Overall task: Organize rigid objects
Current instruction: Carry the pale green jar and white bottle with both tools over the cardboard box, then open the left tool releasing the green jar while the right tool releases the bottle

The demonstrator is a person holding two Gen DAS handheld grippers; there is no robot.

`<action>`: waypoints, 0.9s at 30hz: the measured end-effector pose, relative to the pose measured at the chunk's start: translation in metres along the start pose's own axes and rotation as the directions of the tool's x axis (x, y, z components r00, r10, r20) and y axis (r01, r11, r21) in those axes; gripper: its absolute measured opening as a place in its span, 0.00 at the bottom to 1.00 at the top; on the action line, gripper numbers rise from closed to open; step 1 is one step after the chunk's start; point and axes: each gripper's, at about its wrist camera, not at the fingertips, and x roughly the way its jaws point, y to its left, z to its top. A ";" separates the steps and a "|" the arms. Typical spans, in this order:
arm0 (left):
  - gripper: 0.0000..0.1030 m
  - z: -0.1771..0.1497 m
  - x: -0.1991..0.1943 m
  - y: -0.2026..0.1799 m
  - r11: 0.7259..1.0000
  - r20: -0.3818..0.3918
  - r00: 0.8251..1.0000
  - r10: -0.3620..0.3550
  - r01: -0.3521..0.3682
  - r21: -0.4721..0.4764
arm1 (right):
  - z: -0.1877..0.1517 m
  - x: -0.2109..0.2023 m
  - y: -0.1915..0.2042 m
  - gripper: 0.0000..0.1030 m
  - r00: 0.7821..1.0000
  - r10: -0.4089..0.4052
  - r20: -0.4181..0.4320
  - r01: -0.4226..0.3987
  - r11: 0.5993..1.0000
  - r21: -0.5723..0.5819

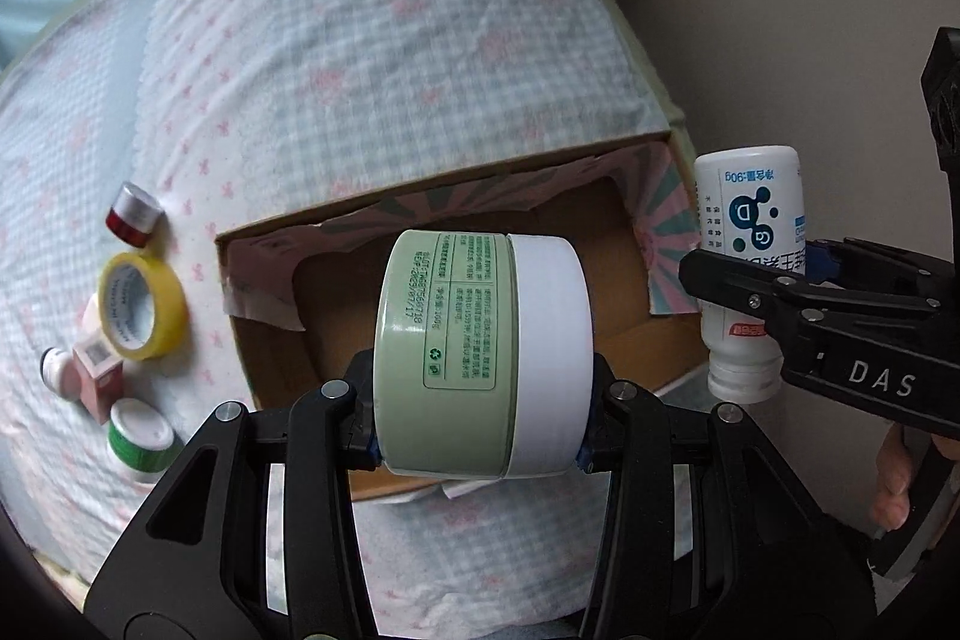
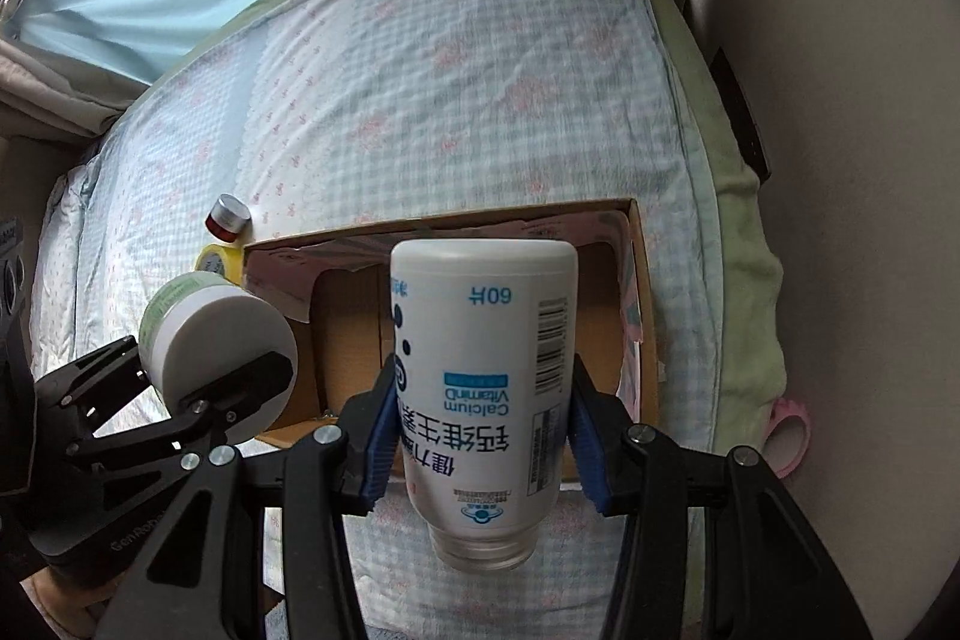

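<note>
A green jar (image 1: pixel 456 352) with a white lid lies sideways between the pads of my left gripper (image 1: pixel 480 442), which is shut on it just above an open cardboard box (image 1: pixel 336 226) on the bed. My right gripper (image 2: pixel 483 412) is shut on a white calcium bottle (image 2: pixel 480 340), held with its cap toward the camera over the same box (image 2: pixel 480 214). In the left wrist view the bottle (image 1: pixel 750 220) and right gripper (image 1: pixel 756 280) hang at the box's right end. The jar (image 2: pixel 216 340) shows at the left in the right wrist view. The box floor looks bare.
Left of the box on the checked bedsheet lie a yellow tape roll (image 1: pixel 144 307), a red jar with a silver lid (image 1: pixel 135 214), a small green-and-white jar (image 1: pixel 144 439), a pink carton (image 1: pixel 99 382) and a small white bottle (image 1: pixel 57 370). A wall runs along the bed's right side.
</note>
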 end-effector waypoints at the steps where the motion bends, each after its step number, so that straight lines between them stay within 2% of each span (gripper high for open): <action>1: 0.38 0.001 0.012 0.000 1.000 -0.019 1.000 0.008 -0.008 0.007 | 0.002 0.010 -0.005 0.44 1.000 0.006 -0.015 -0.005 1.000 0.022; 8: 0.38 0.002 0.083 0.019 0.998 -0.125 0.991 0.057 -0.056 0.011 | 0.006 0.073 -0.017 0.44 0.997 0.022 -0.072 -0.016 0.996 0.087; 13: 0.38 -0.002 0.114 0.022 0.996 -0.170 0.982 0.087 -0.081 0.045 | 0.007 0.098 -0.017 0.44 0.996 -0.028 -0.080 0.033 0.998 0.052; 16: 0.38 -0.008 0.130 0.021 0.995 -0.199 0.976 0.091 -0.081 0.060 | 0.006 0.113 -0.017 0.44 0.991 -0.066 -0.117 0.069 0.997 0.023; 18: 0.38 -0.012 0.140 0.022 0.996 -0.219 0.972 0.083 -0.073 0.055 | 0.003 0.121 -0.014 0.44 0.989 -0.066 -0.136 0.065 0.998 -0.008; 22: 0.38 -0.014 0.144 0.024 0.995 -0.211 0.973 0.096 -0.086 0.055 | -0.002 0.126 -0.012 0.44 0.986 -0.097 -0.137 0.093 0.995 -0.036; 25: 0.39 -0.011 0.134 0.020 0.993 -0.173 0.979 0.105 -0.094 0.074 | -0.003 0.122 -0.016 0.44 0.990 -0.064 -0.122 0.063 0.998 -0.015; 26: 0.41 -0.010 0.130 0.018 0.991 -0.162 0.981 0.111 -0.098 0.087 | -0.003 0.119 -0.016 0.44 0.993 -0.064 -0.103 0.063 0.998 -0.019; 27: 0.62 -0.010 0.124 0.016 0.990 -0.143 0.983 0.117 -0.103 0.101 | -0.004 0.116 -0.016 0.46 0.993 -0.083 -0.089 0.081 0.996 -0.023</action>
